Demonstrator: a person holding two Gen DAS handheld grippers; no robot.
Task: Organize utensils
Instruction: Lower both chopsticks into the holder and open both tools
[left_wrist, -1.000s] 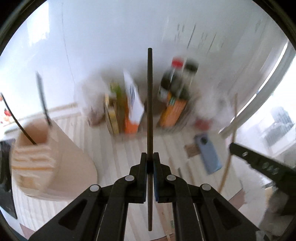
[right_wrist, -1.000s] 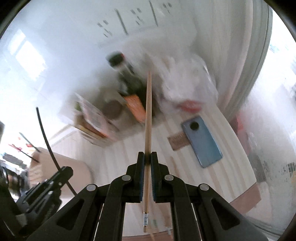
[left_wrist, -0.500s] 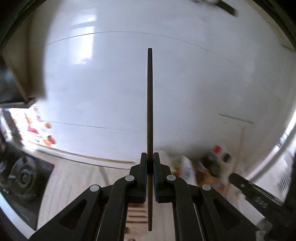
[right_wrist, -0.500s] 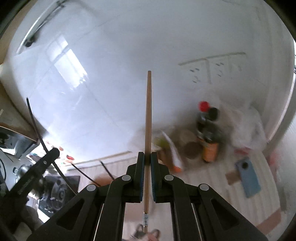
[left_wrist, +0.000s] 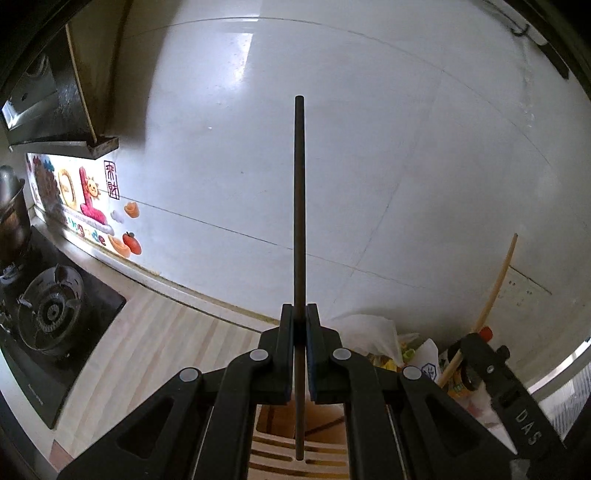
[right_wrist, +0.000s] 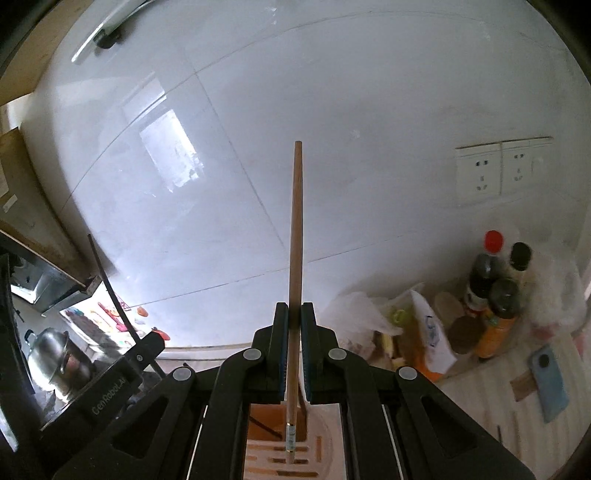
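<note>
Only the right view shows wall sockets (right_wrist: 504, 168); each gripper's jaws clamp one chopstick: dark (left_wrist: 299, 206), wooden (right_wrist: 296, 236).

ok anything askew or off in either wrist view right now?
Nothing stands out. The left claw grips the dark chopstick straight, and the right claw grips the wooden chopstick straight. Both lower ends hang over the wooden holder.
</note>
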